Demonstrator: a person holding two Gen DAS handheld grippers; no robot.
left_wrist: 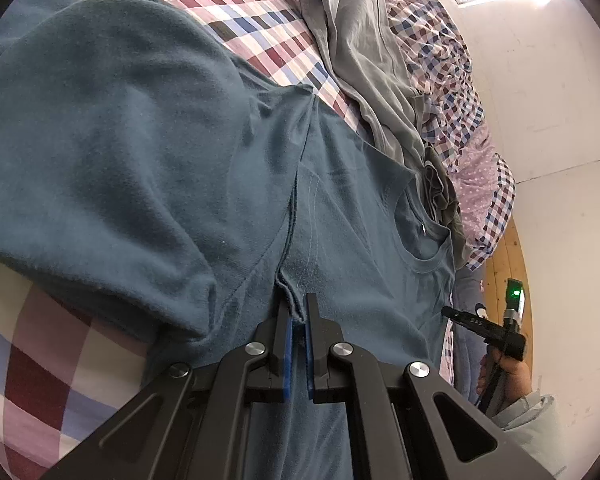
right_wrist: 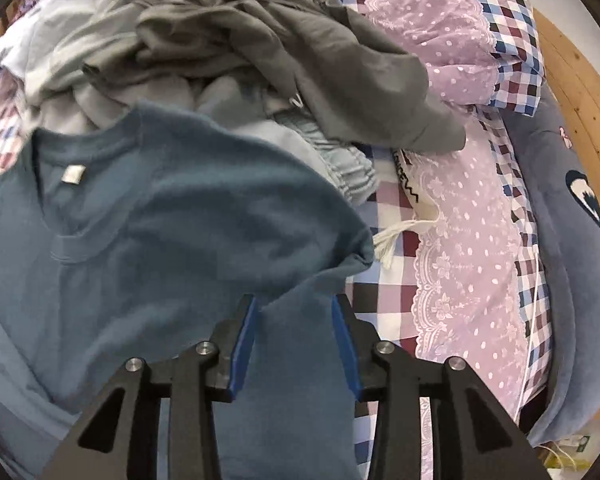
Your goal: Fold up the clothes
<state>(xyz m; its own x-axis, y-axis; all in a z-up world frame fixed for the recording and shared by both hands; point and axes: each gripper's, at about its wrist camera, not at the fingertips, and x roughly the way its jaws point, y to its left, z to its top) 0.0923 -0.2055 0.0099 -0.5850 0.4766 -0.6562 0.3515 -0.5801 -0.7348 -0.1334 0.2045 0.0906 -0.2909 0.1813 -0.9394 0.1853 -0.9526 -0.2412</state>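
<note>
Teal T-shirt (left_wrist: 360,216) lies spread on the checked bed (left_wrist: 260,28), collar toward the grey clothes pile (right_wrist: 260,40). Left tool (left_wrist: 299,320) is pinched nearly closed on a ridge of the shirt's fabric by the sleeve seam. Right tool (right_wrist: 294,316) sits wide open, shoulder cloth lying between its pads but not clamped. Looks like the side fold is being set up; next, the right needs to close, then both carry the edge across together.
</note>
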